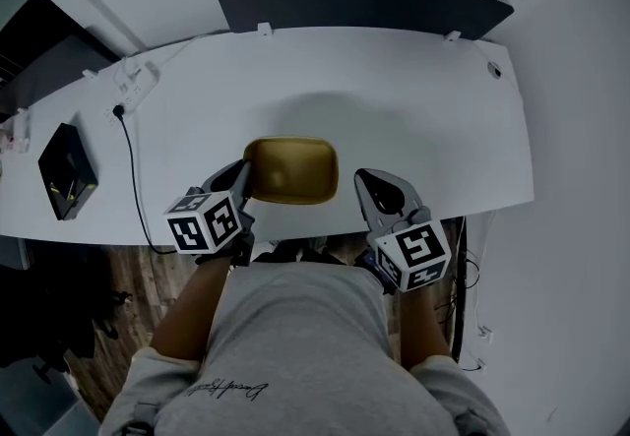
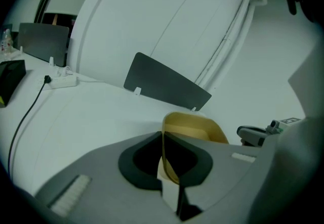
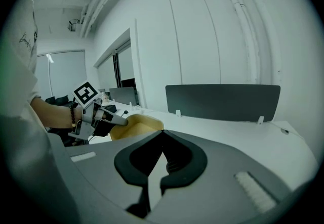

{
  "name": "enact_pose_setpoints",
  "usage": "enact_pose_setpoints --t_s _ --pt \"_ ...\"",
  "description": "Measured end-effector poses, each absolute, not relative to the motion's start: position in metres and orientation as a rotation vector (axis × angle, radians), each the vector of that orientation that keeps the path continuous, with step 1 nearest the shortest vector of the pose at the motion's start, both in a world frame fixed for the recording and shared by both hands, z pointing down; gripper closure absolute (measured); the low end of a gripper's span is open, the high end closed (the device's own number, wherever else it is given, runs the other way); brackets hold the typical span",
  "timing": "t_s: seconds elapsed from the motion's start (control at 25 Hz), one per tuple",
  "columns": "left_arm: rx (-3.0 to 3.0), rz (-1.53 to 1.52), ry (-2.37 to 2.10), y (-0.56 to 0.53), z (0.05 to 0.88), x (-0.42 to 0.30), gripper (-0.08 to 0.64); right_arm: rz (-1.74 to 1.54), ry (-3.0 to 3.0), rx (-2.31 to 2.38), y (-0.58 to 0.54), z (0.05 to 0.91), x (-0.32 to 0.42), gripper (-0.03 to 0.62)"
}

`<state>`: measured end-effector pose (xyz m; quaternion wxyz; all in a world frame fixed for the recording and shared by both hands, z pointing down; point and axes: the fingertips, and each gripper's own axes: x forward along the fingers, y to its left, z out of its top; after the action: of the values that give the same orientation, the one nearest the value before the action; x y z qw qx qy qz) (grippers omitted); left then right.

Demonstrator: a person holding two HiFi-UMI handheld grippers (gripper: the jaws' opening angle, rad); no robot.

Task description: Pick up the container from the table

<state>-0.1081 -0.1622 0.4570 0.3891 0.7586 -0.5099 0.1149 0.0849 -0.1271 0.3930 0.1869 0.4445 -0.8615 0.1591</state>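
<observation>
Tan container [image 1: 291,170], rim clamped in left tool [image 2: 163,138]

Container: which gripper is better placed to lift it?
Left. The left gripper is clamped on the container by its rim; the right gripper is shut on nothing, off to the container's right side.

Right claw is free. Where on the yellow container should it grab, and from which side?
Likely its thin right-hand wall, coming in from the right. The container is an open-topped tub, the left claw pinches its left wall, and the right claw sits shut beside the bare opposite edge.
</observation>
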Motion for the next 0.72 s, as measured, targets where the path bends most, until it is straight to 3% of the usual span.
enact_pose_setpoints --t_s 0.72 --pt "1.934 0.257 -1.311 -0.150 0.443 -0.116 0.548 0.420 -2.492 1.205 -0.125 0.376 0.058 0.578"
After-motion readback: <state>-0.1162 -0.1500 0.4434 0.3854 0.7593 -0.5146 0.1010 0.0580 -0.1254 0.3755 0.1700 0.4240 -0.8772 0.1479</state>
